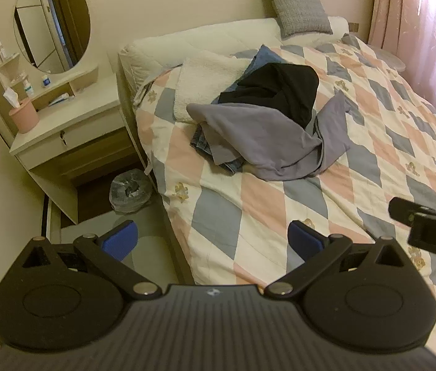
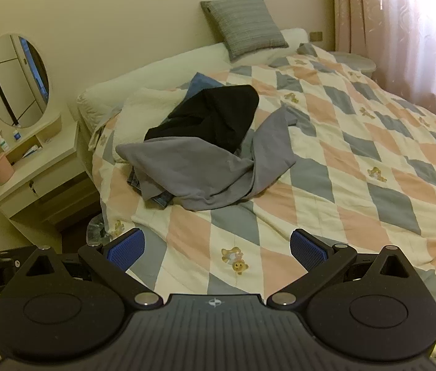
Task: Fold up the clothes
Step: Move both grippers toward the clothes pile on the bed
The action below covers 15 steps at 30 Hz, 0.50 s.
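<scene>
A heap of clothes lies on the bed's checked quilt [image 1: 372,142] [image 2: 357,167]: a grey garment [image 1: 261,136] [image 2: 199,170] in front, a black one [image 1: 279,89] [image 2: 218,117] on top, blue denim [image 1: 205,148] [image 2: 143,188] peeking out beneath. My left gripper [image 1: 214,241] hovers open over the bed's near left corner, well short of the heap. My right gripper [image 2: 214,249] is open too, above the quilt, nothing between its blue pads [image 2: 307,252]. The right gripper's body [image 1: 434,232] shows at the left wrist view's right edge.
A white bedside dresser [image 1: 69,123] [image 2: 38,170] with oval mirror, pink tissue cup [image 1: 23,115] and bottles stands left of the bed. A bin with a plastic bag [image 1: 129,190] sits on the floor. A grey cushion [image 1: 295,6] [image 2: 242,27] leans at the head; pink curtains [image 2: 403,37] hang right.
</scene>
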Each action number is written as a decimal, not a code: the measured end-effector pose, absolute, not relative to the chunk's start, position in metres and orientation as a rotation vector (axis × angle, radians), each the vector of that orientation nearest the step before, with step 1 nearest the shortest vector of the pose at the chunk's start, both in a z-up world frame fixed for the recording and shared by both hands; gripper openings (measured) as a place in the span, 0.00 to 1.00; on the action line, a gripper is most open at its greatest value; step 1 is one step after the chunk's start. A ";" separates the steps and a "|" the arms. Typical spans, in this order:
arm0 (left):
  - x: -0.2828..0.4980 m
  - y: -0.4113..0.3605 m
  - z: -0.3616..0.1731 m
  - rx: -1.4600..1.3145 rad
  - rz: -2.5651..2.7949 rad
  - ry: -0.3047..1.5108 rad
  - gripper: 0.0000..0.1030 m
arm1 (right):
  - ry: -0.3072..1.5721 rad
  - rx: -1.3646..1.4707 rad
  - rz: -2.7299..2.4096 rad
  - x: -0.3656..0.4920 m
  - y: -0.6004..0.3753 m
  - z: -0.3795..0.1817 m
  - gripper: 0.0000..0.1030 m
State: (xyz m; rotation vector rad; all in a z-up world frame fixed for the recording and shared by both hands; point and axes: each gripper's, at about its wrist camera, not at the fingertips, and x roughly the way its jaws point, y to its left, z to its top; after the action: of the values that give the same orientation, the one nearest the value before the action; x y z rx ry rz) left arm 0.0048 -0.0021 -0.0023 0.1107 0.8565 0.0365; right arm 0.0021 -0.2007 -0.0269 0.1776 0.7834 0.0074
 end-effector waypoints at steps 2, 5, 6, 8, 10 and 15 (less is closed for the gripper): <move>0.009 0.001 -0.007 0.107 0.031 0.868 0.99 | 0.769 0.174 0.016 -0.006 -0.216 -0.027 1.00; 0.018 0.006 -0.016 0.108 0.024 0.888 0.99 | 0.764 0.149 0.007 -0.002 -0.211 -0.027 1.00; 0.021 0.007 -0.020 0.111 0.020 0.894 0.99 | 0.762 0.141 -0.005 0.000 -0.208 -0.027 1.00; 0.030 0.010 -0.024 0.111 0.009 0.906 0.99 | 0.761 0.139 -0.022 0.006 -0.204 -0.028 1.00; 0.040 0.014 -0.027 0.116 -0.006 0.915 0.99 | 0.764 0.149 -0.035 0.013 -0.207 -0.030 1.00; 0.071 0.017 -0.032 0.152 -0.055 0.920 0.99 | 0.766 0.165 -0.070 0.038 -0.199 -0.032 1.00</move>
State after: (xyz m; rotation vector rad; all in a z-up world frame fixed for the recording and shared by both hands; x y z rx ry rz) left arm 0.0708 0.0167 -0.0322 0.1524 0.9200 -0.0545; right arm 0.0378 -0.1990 -0.0325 0.1646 0.7655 -0.0695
